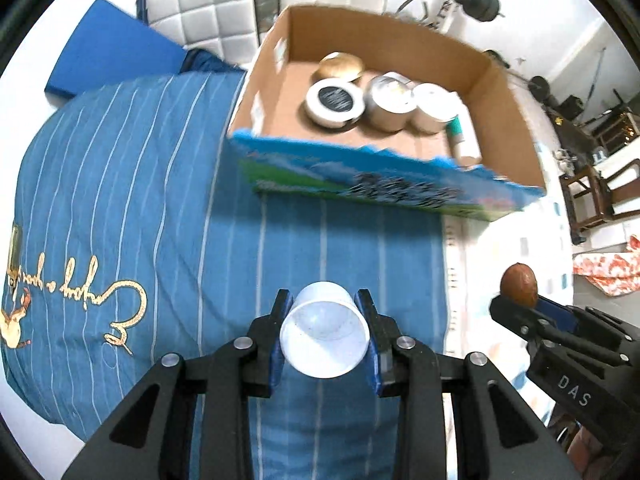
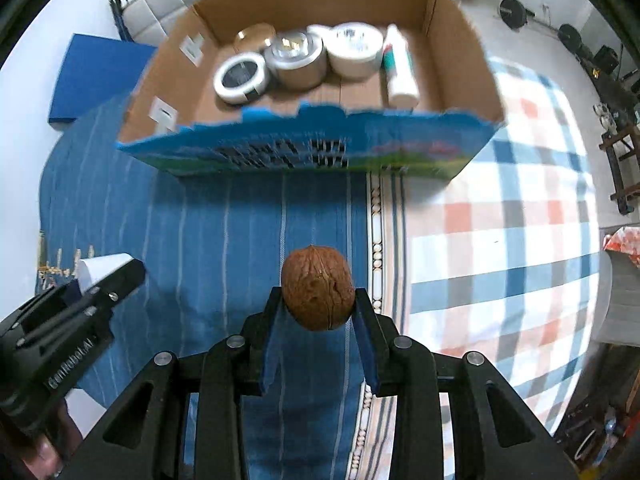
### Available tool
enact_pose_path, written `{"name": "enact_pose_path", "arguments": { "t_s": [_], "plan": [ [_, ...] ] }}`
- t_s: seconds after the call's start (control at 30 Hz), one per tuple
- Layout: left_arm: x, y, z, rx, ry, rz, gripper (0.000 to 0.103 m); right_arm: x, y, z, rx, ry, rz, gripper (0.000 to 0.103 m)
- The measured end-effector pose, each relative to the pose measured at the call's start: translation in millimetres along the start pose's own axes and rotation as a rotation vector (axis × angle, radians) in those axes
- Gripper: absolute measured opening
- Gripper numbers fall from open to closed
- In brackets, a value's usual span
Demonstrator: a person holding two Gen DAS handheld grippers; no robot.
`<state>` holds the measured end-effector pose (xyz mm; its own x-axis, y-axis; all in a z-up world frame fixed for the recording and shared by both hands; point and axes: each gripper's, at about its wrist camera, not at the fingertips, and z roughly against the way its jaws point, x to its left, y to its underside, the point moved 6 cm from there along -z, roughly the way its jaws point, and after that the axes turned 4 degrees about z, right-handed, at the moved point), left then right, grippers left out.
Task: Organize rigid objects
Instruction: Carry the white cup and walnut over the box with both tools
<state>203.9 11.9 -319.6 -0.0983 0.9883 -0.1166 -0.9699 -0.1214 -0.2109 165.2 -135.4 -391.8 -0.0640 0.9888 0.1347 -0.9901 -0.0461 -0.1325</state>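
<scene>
My left gripper (image 1: 325,312) is shut on a white plastic cup (image 1: 324,334), its open mouth toward the camera, held above the blue striped cloth. My right gripper (image 2: 318,308) is shut on a brown walnut (image 2: 318,288); it also shows at the right of the left wrist view (image 1: 519,285). Ahead stands an open cardboard box (image 1: 508,120) (image 2: 168,80) with a blue printed front wall. It holds several round tins and jars (image 1: 335,102) (image 2: 296,56) and a white tube (image 2: 398,68). Both grippers are in front of the box.
A blue striped cloth (image 1: 120,200) covers the surface on the left, a checked blue-and-red cloth (image 2: 500,232) on the right. A blue pad (image 1: 108,52) and white quilted chairs (image 1: 208,4) lie behind. Gym weights (image 2: 514,12) and wooden furniture (image 1: 592,196) stand at far right.
</scene>
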Motion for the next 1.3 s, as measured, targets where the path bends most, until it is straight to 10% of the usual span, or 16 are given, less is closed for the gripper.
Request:
{"name": "enact_pose_path", "arguments": {
  "t_s": [0.8, 1.3],
  "plan": [
    [-48.4, -50.2, 72.6, -0.144, 0.089, -0.04, 0.029, -8.0, -41.1, 97.8, -0.151, -0.057, -0.01, 0.036],
    [-58.1, -154.7, -37.5, 0.038, 0.081, 0.004, 0.029, -28.5, -157.1, 7.4, -0.052, -0.068, -0.075, 0.036]
  ]
}}
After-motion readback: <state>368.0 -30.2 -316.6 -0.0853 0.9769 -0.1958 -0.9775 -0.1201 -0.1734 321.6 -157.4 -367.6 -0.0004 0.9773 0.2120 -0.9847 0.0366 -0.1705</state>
